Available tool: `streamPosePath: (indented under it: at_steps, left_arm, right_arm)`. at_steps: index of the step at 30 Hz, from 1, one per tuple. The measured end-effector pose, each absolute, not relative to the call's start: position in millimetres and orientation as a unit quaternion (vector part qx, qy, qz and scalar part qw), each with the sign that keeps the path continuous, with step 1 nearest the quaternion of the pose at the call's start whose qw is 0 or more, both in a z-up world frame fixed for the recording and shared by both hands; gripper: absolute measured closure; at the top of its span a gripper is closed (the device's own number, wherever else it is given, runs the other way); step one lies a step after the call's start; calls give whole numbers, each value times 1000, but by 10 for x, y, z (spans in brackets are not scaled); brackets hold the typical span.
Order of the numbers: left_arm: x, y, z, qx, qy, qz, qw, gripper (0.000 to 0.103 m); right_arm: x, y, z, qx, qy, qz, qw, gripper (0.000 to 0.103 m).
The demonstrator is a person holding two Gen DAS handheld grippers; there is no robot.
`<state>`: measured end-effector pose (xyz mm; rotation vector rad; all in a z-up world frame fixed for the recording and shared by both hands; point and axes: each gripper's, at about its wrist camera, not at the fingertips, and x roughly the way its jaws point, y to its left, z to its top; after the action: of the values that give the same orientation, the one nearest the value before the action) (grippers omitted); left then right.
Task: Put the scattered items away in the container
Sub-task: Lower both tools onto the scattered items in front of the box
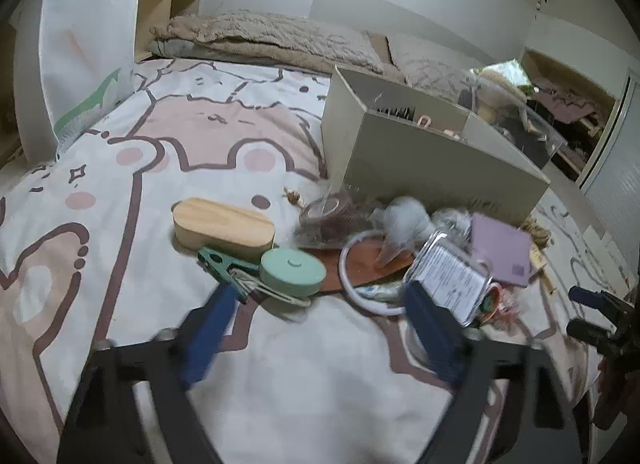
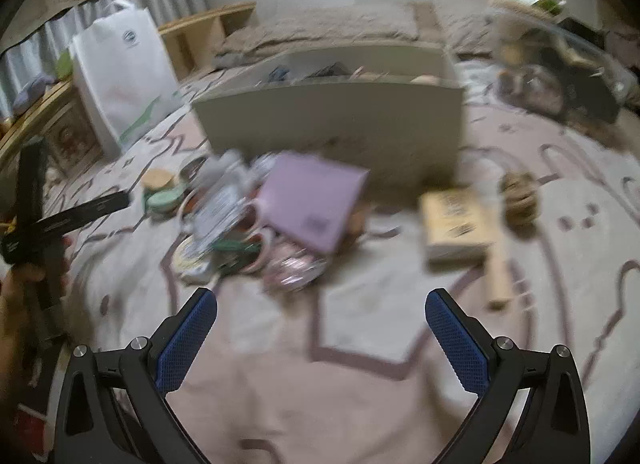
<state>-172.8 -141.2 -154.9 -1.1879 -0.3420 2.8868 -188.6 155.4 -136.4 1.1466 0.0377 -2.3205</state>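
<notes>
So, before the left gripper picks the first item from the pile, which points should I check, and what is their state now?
1. Left gripper open: ok, jaws wide apart with nothing between them.
2. Right gripper open and empty: ok.
3. Nearest target free to grasp: ok, the mint round tin lies at the pile's front edge, though the green clip is right against it.
4. Beige container open on top: ok.
5. Free room inside the container: cannot tell, only a few items show near its rim.
6. Sharp view: not ok, the right wrist view is blurred.
</notes>
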Motion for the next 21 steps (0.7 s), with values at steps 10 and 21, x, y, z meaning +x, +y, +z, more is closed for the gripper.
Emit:
streamPosePath:
  at_steps: [10, 21]
  left_arm:
    - [-1990, -1462, -1742, -398, -87, 913, 17, 53]
    - [-2232, -1532, -1967, -431, -81, 899, 16, 53]
  right_arm:
    - [-1758, 1085, -1598, 469, -11, -825, 315, 0]
    - [-1761, 714, -1617, 482, -20, -808, 338, 0]
